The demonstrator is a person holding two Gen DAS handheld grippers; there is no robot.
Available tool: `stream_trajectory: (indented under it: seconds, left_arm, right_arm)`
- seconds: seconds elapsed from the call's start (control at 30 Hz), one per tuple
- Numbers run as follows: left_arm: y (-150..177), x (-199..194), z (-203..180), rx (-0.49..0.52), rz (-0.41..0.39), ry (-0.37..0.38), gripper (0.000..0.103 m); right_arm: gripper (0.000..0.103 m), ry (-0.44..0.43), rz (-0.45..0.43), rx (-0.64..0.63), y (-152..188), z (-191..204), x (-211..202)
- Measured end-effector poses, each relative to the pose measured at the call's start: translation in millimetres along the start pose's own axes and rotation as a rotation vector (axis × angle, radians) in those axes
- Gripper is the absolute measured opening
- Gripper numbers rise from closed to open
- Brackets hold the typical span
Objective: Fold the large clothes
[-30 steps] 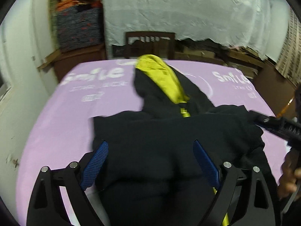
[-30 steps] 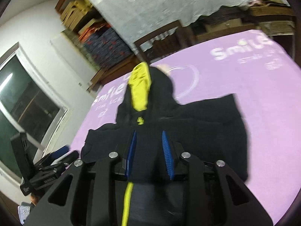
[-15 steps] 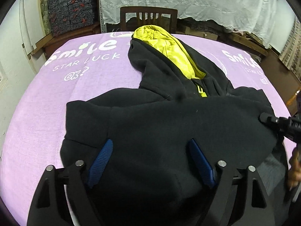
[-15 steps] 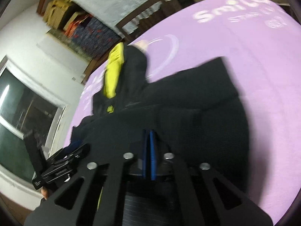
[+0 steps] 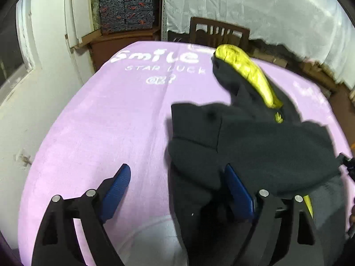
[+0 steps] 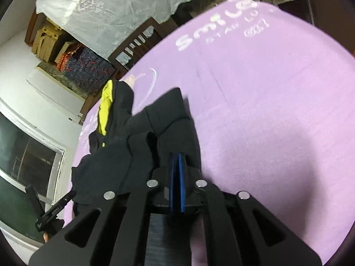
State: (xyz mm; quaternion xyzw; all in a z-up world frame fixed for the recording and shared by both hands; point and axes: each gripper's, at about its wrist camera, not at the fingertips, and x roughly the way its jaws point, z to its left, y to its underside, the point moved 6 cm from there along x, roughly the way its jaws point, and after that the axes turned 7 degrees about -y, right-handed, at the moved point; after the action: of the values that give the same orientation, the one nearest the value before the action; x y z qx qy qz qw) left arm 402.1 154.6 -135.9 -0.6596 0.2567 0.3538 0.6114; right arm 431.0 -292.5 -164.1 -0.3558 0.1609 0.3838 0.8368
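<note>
Two grippers, two different states. Right gripper (image 6: 177, 173): blue pads nearly together; they closed fully, then eased a touch in the last half second. Black fabric bunches right at the tips, so it reads as pinching a thin layer of the hoodie (image 6: 155, 137), though the pinch itself is hidden by dark cloth. Left gripper (image 5: 177, 181): jaws wide, having just opened a bit further. Left pad sits over bare cloth, right pad over the hoodie's edge; a strip of the hoodie's near edge lies between the jaws, but nothing is pinched.

Hoodie lies on the purple table cover (image 5: 106, 133), toward the right side in the left wrist view. Body is doubled over itself: a thick folded edge runs across it, with a lower layer showing beneath near the grippers. Hood (image 5: 246, 71), yellow lining up, points away toward the chair (image 5: 218, 33) and is not tucked in.

Progress, my read: roughly midway. At least one fold is in. Still to do: flatten the bunched right side, fold the hood down, and fold once more into a compact stack. Sleeves can't be made out in the black mass, so I can't say whether they're tucked.
</note>
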Motion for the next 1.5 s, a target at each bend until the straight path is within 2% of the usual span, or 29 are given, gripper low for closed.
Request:
stream_trajectory:
  seconds: [0.07,0.13,0.23,0.3,0.4,0.43,0.53,0.63,0.7,0.73,0.83,0.87,0.93,1.0,1.1,1.17,1.2,1.3,1.33,1.43,1.47,1.5]
  left_arm:
    - [-15,-3,1,-0.018,-0.015,0.019,0.087]
    - [-28,1,-4,0.009,-0.033,-0.012,0.087]
    - [-44,34,-13,0.044,0.015,-0.067,0.087]
    - [-44,56,-11,0.035,0.051,-0.089,0.087]
    - [-38,71,-2,0.011,0.058,-0.073,0.091]
    - [-37,71,1,0.004,0.053,-0.072,0.095]
    - [-38,74,5,-0.007,0.055,-0.084,0.1]
    - [-37,71,11,-0.044,0.073,-0.107,0.1]
    - [-34,53,14,-0.074,0.072,-0.098,0.096]
    - [-35,43,10,-0.062,0.054,-0.07,0.096]
    - [-33,8,-12,0.018,-0.02,-0.005,0.097]
    - [-32,4,-19,0.036,-0.027,0.008,0.098]
    - [-24,1,-42,0.102,-0.03,0.05,0.098]
    - [-12,10,-61,0.16,-0.021,0.058,0.098]
    - [4,36,-79,0.225,0.028,-0.001,0.099]
    - [0,32,-83,0.206,0.008,0.05,0.099]
    - [1,37,-84,0.207,0.035,0.044,0.1]
    - [0,38,-85,0.198,0.038,0.043,0.1]
    - [-1,39,-85,0.195,0.04,0.046,0.1]
    - [-1,39,-85,0.188,0.04,0.048,0.1]
    - [-2,39,-86,0.187,0.04,0.048,0.1]
    - [-2,39,-85,0.186,0.04,0.048,0.1]
  right_arm:
    - [0.008,-0.055,-0.005,-0.026,-3,21,1]
    - [0.008,-0.075,0.024,-0.103,-4,52,14]
    - [0.008,-0.09,0.096,-0.203,0,94,48]
    - [0.008,-0.072,0.135,-0.233,7,104,68]
    - [0.008,-0.022,0.198,-0.244,17,100,101]
    - [0.008,-0.007,0.207,-0.241,19,95,106]
    - [0.0,-0.017,0.207,-0.209,17,78,113]
    - [0.0,-0.039,0.224,-0.146,13,70,111]
    - [0.0,-0.002,0.223,-0.15,11,71,107]
    - [0.005,0.017,0.213,-0.169,8,74,102]
    - [0.03,0.031,0.158,-0.218,-9,92,90]
    - [0.033,0.03,0.144,-0.222,-15,97,89]
    - [0.033,0.022,0.132,-0.234,-29,112,93]
    - [0.033,0.034,0.129,-0.258,-39,124,103]
    - [0.034,0.065,0.143,-0.296,-60,138,134]
    - [0.041,0.081,0.153,-0.312,-72,142,158]
    - [0.044,0.101,0.148,-0.326,-80,144,172]
    - [0.053,0.153,0.142,-0.361,-102,148,214]
    - [0.06,0.175,0.139,-0.368,-110,149,229]
    - [0.065,0.218,0.12,-0.379,-131,152,274]
    - [0.073,0.215,0.126,-0.378,-133,153,286]
    - [0.076,0.22,0.138,-0.385,-133,152,296]
